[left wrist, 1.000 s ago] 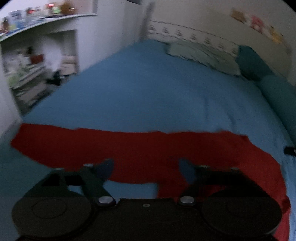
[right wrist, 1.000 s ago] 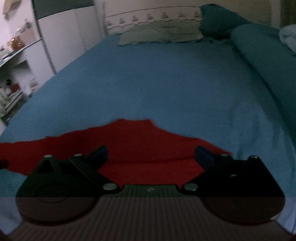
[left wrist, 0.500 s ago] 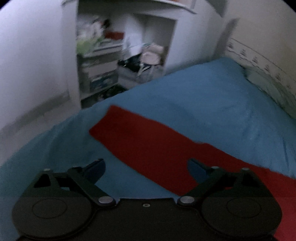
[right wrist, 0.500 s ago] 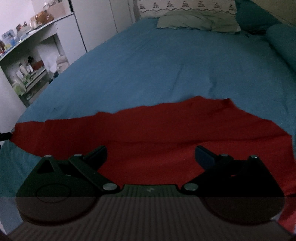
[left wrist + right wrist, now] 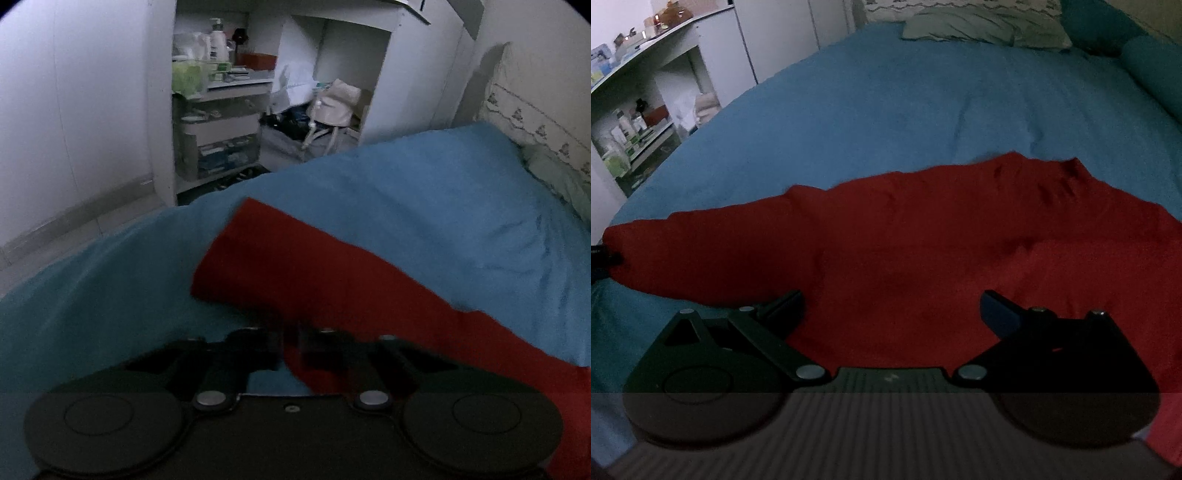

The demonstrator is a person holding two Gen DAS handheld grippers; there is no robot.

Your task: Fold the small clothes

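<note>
A red garment (image 5: 923, 236) lies spread on the blue bed sheet (image 5: 886, 103). In the left wrist view its long red sleeve (image 5: 295, 266) runs away to the upper left. My left gripper (image 5: 290, 345) is shut on the sleeve's near edge, with red cloth pinched between the fingers. My right gripper (image 5: 892, 306) is open and empty, low over the garment's body. The tip of the left gripper (image 5: 602, 256) shows at the sleeve end at the far left of the right wrist view.
White shelves with bottles, boxes and bags (image 5: 229, 110) stand beyond the bed's left edge (image 5: 110, 236). A pale green pillow (image 5: 982, 27) and a teal bolster (image 5: 1152, 70) lie at the head of the bed.
My left gripper has swung left toward the sleeve end and closed on the sleeve edge. My right gripper has moved in lower over the garment and stays open.
</note>
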